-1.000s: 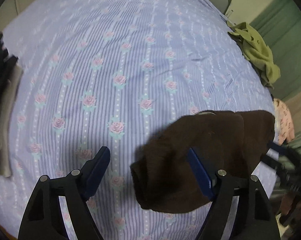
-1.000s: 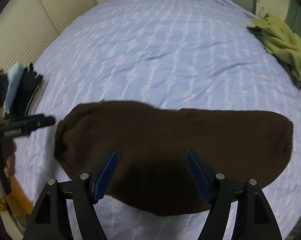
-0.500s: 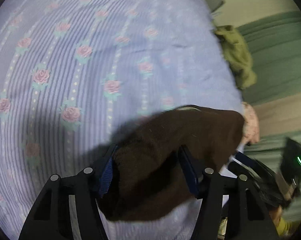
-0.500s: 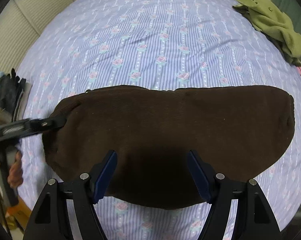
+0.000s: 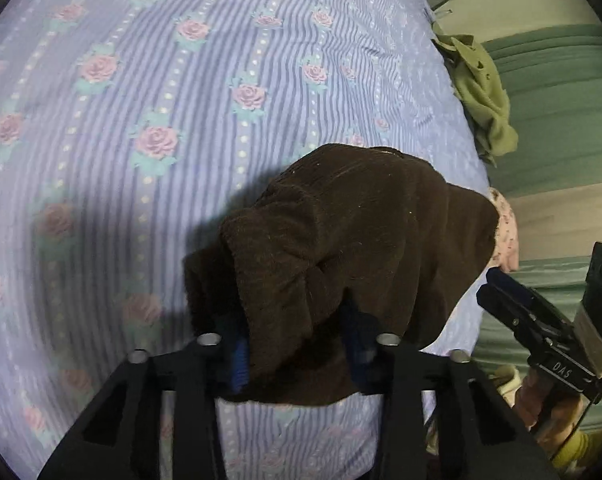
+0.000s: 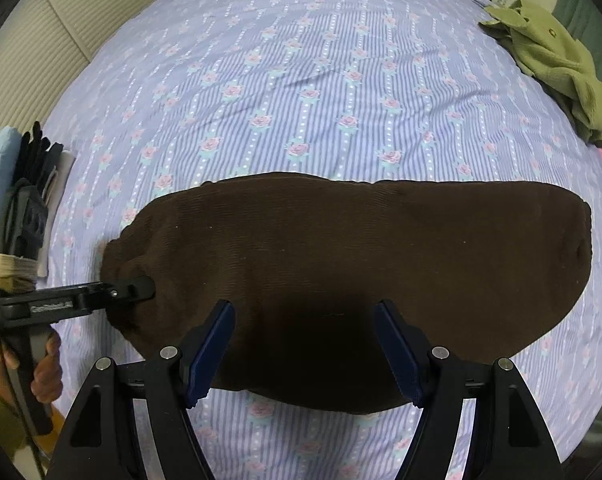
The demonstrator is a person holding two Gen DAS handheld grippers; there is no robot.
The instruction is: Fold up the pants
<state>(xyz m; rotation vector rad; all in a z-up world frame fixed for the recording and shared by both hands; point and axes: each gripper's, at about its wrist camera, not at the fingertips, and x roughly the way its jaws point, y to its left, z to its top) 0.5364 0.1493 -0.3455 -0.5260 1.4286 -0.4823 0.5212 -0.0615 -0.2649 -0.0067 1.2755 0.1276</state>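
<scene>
Brown corduroy pants, folded into a long band on the bed, pinched at one end by the left gripper.

Left wrist view: the pants (image 5: 365,248) bunch up from 6 o'clock toward the centre, their near end gathered between the jaws of the left gripper (image 5: 297,354), which are drawn in tight on the cloth, likely so that end can be lifted and carried over for the next fold; the right gripper (image 5: 517,304) sits at 4 o'clock, clear of the fabric, over the floral bedsheet (image 5: 149,92). Right wrist view: the pants (image 6: 381,248) lie flat across the middle of the bedsheet (image 6: 301,80); the right gripper (image 6: 305,344) hovers with jaws wide apart, holding nothing, while the left gripper (image 6: 141,286) bites the end at 9 o'clock. A green garment (image 6: 553,60) lies at 2 o'clock, a stack of folded clothes (image 6: 25,172) at 9 o'clock.
</scene>
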